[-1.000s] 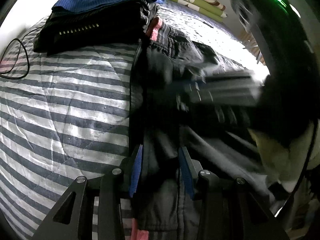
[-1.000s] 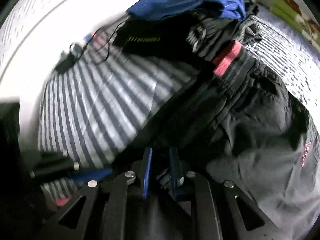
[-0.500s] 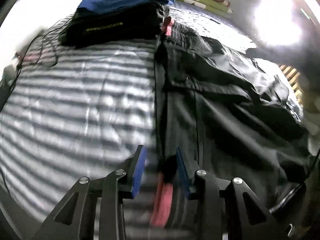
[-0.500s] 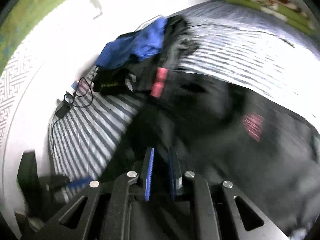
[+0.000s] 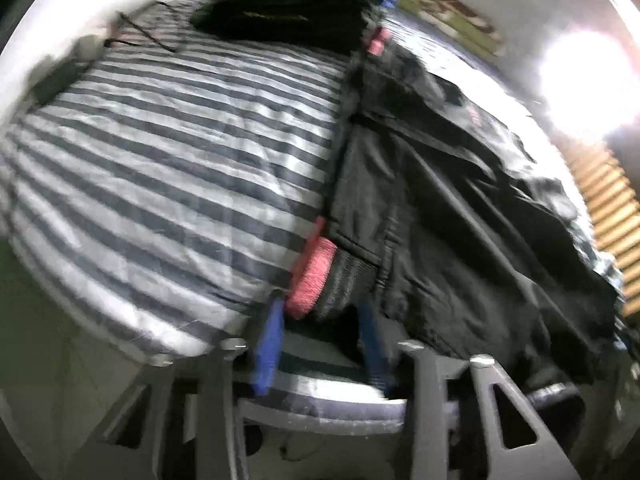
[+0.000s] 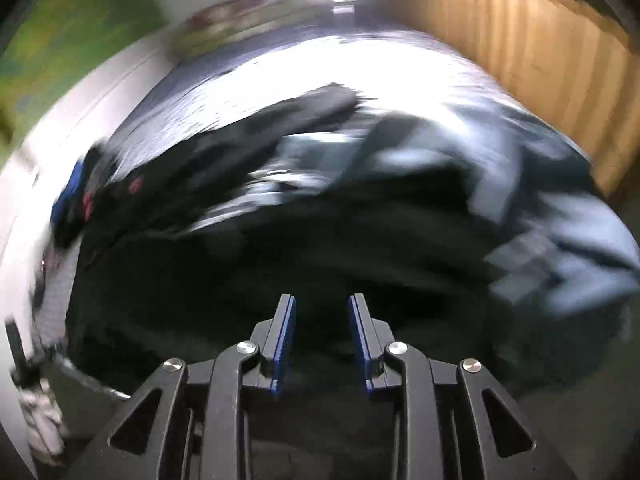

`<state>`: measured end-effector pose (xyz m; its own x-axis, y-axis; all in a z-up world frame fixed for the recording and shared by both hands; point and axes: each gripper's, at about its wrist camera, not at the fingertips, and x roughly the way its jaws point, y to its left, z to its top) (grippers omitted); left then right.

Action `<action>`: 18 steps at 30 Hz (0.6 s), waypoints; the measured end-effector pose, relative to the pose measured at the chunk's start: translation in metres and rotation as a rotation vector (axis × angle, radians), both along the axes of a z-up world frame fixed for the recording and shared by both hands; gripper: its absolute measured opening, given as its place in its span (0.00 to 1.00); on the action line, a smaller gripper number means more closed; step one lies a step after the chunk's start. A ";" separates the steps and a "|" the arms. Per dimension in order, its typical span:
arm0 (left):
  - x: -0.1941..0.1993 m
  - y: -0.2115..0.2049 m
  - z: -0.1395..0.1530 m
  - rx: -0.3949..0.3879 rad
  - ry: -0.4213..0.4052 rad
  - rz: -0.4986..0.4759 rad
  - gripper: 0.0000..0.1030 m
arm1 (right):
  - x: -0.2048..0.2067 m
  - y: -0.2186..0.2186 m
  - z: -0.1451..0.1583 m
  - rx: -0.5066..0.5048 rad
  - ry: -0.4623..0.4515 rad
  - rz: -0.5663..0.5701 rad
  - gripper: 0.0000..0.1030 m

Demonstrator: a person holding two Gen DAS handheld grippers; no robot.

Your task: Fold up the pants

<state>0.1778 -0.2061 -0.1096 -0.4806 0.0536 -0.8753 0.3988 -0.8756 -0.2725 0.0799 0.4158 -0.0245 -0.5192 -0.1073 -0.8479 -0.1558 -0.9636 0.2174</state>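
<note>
Black pants point(image 5: 440, 200) with a pink-trimmed waistband point(image 5: 312, 276) lie along the right side of the striped bed. My left gripper point(image 5: 320, 308) is at the bed's near edge, and its blue pads hold the bunched waistband end. In the right wrist view the picture is blurred; the pants point(image 6: 280, 248) spread dark below my right gripper point(image 6: 322, 300). Its jaws are opening, the blue pads stand apart, and nothing is between them.
A pile of folded dark and blue clothes point(image 5: 288, 12) sits at the far end of the striped bed cover point(image 5: 180, 140), with a black cable point(image 5: 144, 36) to its left. Wooden slats point(image 5: 612, 216) run past the bed's right side. A bright light point(image 5: 580, 80) glares.
My left gripper has pulled the waistband toward the bed's near edge. My right gripper has let go of the cloth, swung far across to the pants' other side, and its pads have parted.
</note>
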 end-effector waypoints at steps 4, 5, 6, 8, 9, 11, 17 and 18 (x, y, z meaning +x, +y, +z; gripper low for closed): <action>0.004 -0.006 0.007 0.028 0.005 0.067 0.16 | 0.027 0.056 -0.005 0.003 0.011 -0.132 0.35; 0.005 -0.008 0.010 0.031 0.005 0.072 0.15 | 0.029 0.066 -0.007 -0.022 0.014 -0.150 0.36; 0.006 -0.008 0.015 0.022 0.006 0.072 0.14 | 0.031 0.075 -0.009 -0.047 0.017 -0.163 0.37; 0.007 -0.006 0.022 -0.003 0.004 0.072 0.14 | 0.031 0.085 -0.018 -0.061 0.005 -0.165 0.45; 0.008 -0.003 0.026 -0.031 -0.004 0.070 0.13 | 0.029 0.087 -0.023 -0.049 -0.013 -0.168 0.45; 0.005 0.003 0.029 -0.127 -0.048 0.063 0.01 | 0.027 0.089 -0.032 -0.043 -0.032 -0.151 0.45; 0.006 -0.001 0.029 -0.218 -0.118 0.085 0.00 | 0.015 0.071 -0.029 -0.004 -0.012 -0.079 0.45; 0.007 -0.001 0.035 -0.222 -0.099 0.095 0.00 | 0.016 0.071 -0.025 -0.004 0.001 -0.079 0.45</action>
<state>0.1850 -0.2076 -0.0747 -0.3858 -0.1868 -0.9035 0.4974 -0.8669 -0.0332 0.0960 0.4868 -0.0491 -0.5266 -0.0698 -0.8472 -0.2310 -0.9474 0.2217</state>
